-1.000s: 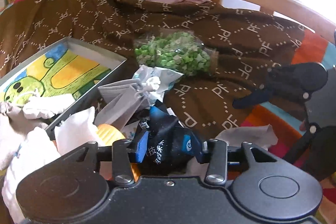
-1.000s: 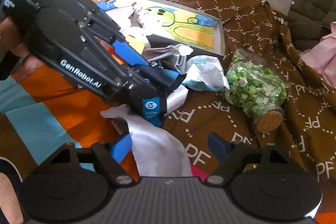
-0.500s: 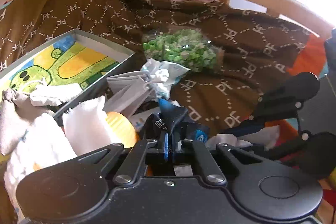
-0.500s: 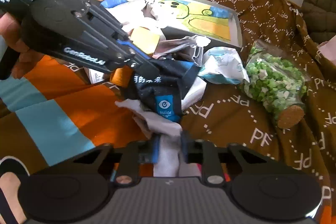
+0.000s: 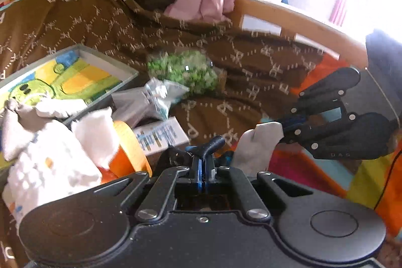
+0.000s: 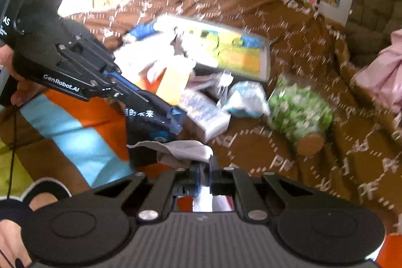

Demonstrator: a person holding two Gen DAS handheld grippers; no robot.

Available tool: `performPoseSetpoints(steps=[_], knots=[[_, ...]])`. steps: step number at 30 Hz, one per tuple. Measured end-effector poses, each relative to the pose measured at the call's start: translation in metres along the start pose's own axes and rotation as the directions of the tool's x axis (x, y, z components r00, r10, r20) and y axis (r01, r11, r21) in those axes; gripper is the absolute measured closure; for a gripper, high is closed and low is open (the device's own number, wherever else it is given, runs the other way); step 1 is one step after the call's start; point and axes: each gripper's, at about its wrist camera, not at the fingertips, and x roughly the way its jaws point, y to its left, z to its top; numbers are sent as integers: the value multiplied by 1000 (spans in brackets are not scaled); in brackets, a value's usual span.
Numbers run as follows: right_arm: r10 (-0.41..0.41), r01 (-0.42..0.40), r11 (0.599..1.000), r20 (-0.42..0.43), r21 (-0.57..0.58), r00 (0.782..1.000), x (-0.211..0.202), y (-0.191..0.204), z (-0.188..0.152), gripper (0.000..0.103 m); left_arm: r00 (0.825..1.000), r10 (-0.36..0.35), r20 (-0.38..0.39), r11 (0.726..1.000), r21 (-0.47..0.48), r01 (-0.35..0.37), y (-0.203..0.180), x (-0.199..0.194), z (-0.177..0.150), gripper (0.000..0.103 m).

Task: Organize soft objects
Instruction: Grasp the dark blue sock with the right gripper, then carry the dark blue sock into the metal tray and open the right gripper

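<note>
Both grippers clamped on cloths above the bed

Near the middle of the brown blanket [image 5: 251, 72], the left gripper [image 5: 202, 162] is pinched tight on a black cloth [image 6: 153, 119]. Its jaws have just been closing. At three o'clock of it, the right gripper [image 6: 204, 167] has just been closing too, and grips a grey cloth [image 6: 181, 151]. Clutter crowds nine o'clock: a tray [image 5: 125, 82], white cloths [image 5: 50, 157], a small box [image 5: 160, 136]. A bottle of green beads [image 5: 186, 69] lies at twelve. Open blanket spreads toward one o'clock, up to the wooden rail [image 5: 301, 21].
</note>
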Motion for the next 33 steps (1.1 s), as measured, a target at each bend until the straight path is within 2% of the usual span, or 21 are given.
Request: performPoseSetpoints(steps=[5,10,13,17,26,33], knots=[[-34,31,998,70,50,997,-15,-16,24,96,997,-1,79,998,-56,6,11,-23,25,102],[-61,47,995,157,89,986,-19,-30,55,96,984,29,175,994,-112,-9,28,-40,55,102],[-76,56,994,214,99,974,-13,-35,78,95,965,73,250,989,-142,-38,43,-51,75,102],[-94,69,993,263,101,960,13,-37,115,95,932,175,317,976,-184,-121,73,-56,93,102],[-83,26,982,300,188,950,101,-29,182,95,874,349,338,924,-279,-261,143,-52,100,102],[-56,-30,950,263,311,963,170,-28,208,95,854,434,287,873,-366,-321,192,-39,82,102]])
